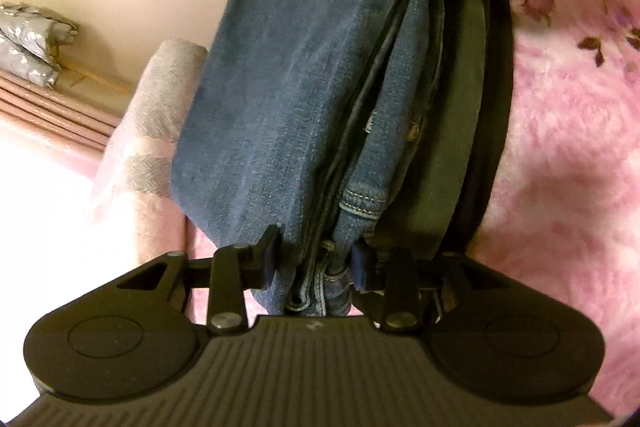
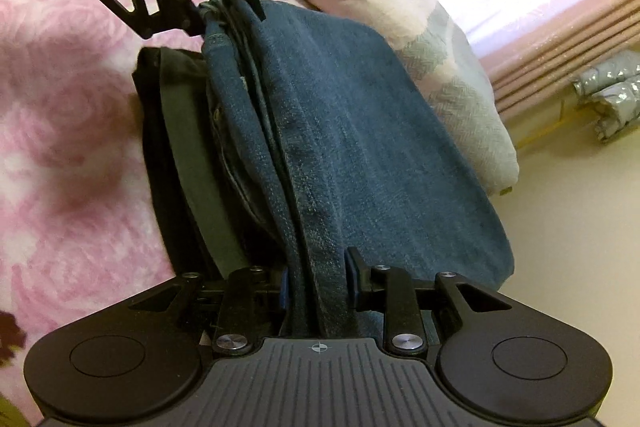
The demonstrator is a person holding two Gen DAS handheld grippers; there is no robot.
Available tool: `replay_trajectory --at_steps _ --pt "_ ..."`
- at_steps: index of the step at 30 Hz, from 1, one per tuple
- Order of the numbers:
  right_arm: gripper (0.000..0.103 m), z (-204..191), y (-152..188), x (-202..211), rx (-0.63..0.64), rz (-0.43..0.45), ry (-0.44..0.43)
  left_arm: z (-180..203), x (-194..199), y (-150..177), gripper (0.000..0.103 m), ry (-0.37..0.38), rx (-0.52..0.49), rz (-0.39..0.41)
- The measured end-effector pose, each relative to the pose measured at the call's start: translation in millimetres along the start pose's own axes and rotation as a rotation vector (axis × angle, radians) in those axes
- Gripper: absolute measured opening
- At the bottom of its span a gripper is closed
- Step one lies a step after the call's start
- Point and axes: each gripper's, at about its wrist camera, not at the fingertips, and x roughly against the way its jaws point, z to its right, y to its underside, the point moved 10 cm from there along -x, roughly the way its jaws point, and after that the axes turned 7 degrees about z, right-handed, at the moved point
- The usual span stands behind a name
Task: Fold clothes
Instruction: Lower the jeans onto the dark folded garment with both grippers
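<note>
Item: folded blue jeans [image 1: 280, 99], held between us. Our left gripper [image 1: 314, 263] has its jaws pinching the bunched seam end; our right gripper [image 2: 316, 281] has its jaws pinching the opposite end. The jeans lie stretched above a dark folded garment [image 1: 460, 147] on the pink floral blanket [image 1: 560, 147]. Handling, we judge: heavy, soft denim, thick where layered; grip the stacked edges, since single layers would slip apart. The left view alone shows the rivet and hem stitching. The right view shows the pillow [image 2: 460, 75] and silver bundles [image 2: 612, 95] more fully.
</note>
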Motion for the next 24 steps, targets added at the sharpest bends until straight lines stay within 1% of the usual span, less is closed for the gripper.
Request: replay_trajectory --at_steps 4,7,9,11,14,15,16,17,19,20,22,24 --pt "0.026 -12.0 9.2 -11.0 0.072 0.001 -0.008 4.0 -11.5 -8.3 0.030 0.000 -0.020 -0.018" --pt "0.026 -7.5 8.1 -0.1 0.041 0.002 0.007 -9.1 -4.3 -5.1 0.030 -0.013 0.003 -0.002" --pt "0.026 -10.9 10.4 -0.6 0.047 0.004 0.004 2.1 -17.3 -7.6 0.030 -0.004 -0.019 -0.002" --pt "0.026 -17.2 14.6 -5.3 0.079 0.001 0.006 10.7 -18.6 -0.1 0.031 0.005 -0.025 -0.015" --pt "0.031 -18.5 14.7 -9.6 0.104 -0.005 0.014 12.5 -21.6 6.8 0.036 0.018 -0.039 -0.028" --pt "0.032 -17.6 14.9 -7.7 0.097 -0.013 0.017 11.5 -18.8 7.0 0.039 0.023 -0.047 -0.026" --pt "0.040 -16.6 15.0 -5.8 0.090 -0.022 0.019 10.3 -15.6 7.4 0.041 0.028 -0.052 -0.024" --pt "0.058 -15.6 15.2 -3.9 0.083 -0.030 0.022 8.6 -10.6 9.1 0.041 0.040 -0.048 -0.027" --pt "0.072 -14.2 16.9 2.4 0.066 -0.040 0.027 4.6 -0.9 12.5 0.041 0.064 -0.035 -0.033" --pt "0.072 -13.8 18.1 9.7 0.048 -0.045 0.015 0.8 4.1 14.4 0.041 0.080 -0.005 -0.037" --pt "0.072 -10.7 20.1 25.6 -0.015 -0.065 -0.017 -6.7 24.2 19.7 0.041 0.105 0.086 -0.043" --pt "0.072 -0.1 18.7 42.0 -0.104 -0.062 -0.030 -21.1 41.8 18.3 0.040 0.095 0.186 -0.045"
